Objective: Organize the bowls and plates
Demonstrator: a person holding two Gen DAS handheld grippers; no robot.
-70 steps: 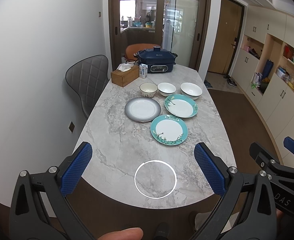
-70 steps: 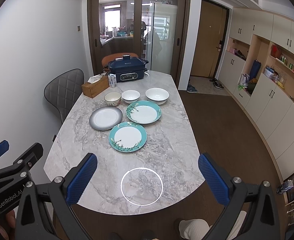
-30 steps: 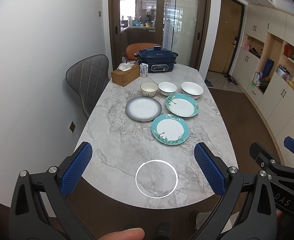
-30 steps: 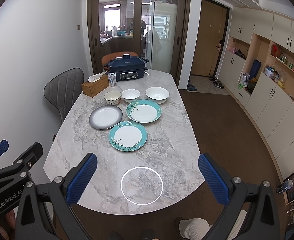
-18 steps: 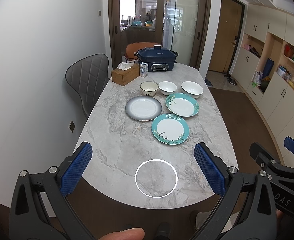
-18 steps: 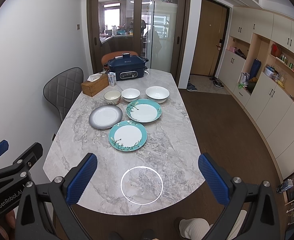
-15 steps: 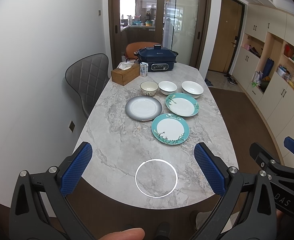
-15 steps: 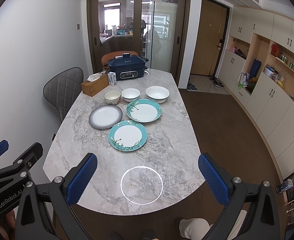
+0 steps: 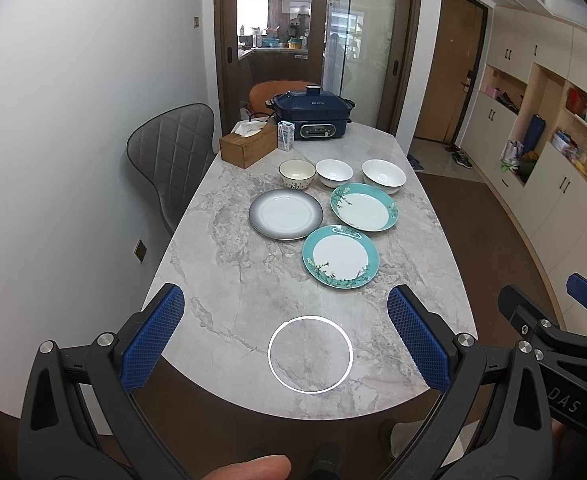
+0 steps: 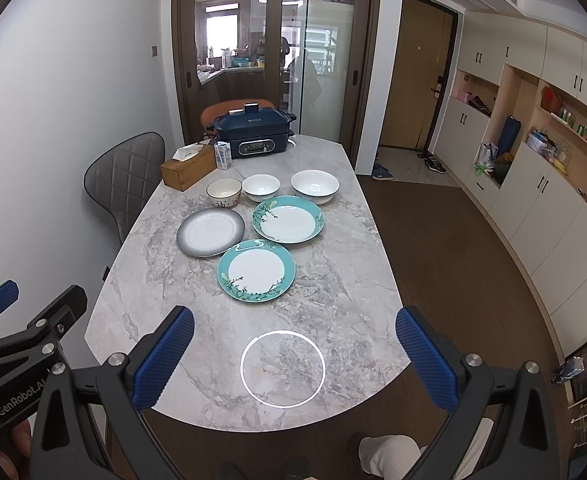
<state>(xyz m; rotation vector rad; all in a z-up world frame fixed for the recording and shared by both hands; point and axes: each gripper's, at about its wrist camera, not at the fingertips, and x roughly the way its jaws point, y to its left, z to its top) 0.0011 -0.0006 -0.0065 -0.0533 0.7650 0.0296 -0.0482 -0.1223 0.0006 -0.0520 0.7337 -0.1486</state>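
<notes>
Blue-padded fingers (image 9: 153, 340) of the left gripper (image 9: 285, 336) are spread wide with nothing between them, and the right gripper (image 10: 293, 356) is likewise held wide apart and empty; both are poised above the near end of the marble table (image 9: 229, 280), well apart from the crockery. Nothing has been stacked yet.

3 plates are laid flat at mid-table — a grey-rimmed plate (image 9: 285, 213), a teal plate (image 9: 340, 256) nearest the grippers, and a deeper teal plate (image 9: 364, 207) just beyond it. Behind them, 3 bowls are lined up: a patterned bowl (image 9: 297, 174), a small white bowl (image 9: 334, 172) and a larger white bowl (image 9: 384, 176).

All 6 pieces are judged to be glazed ceramic — stiff, fairly heavy, slick and breakable. A flat plate would best be taken at its raised rim, pinched from the edge; a bowl by its wall, 1 finger inside and 1 outside. Slipping on the glaze is the likely hazard.
</notes>
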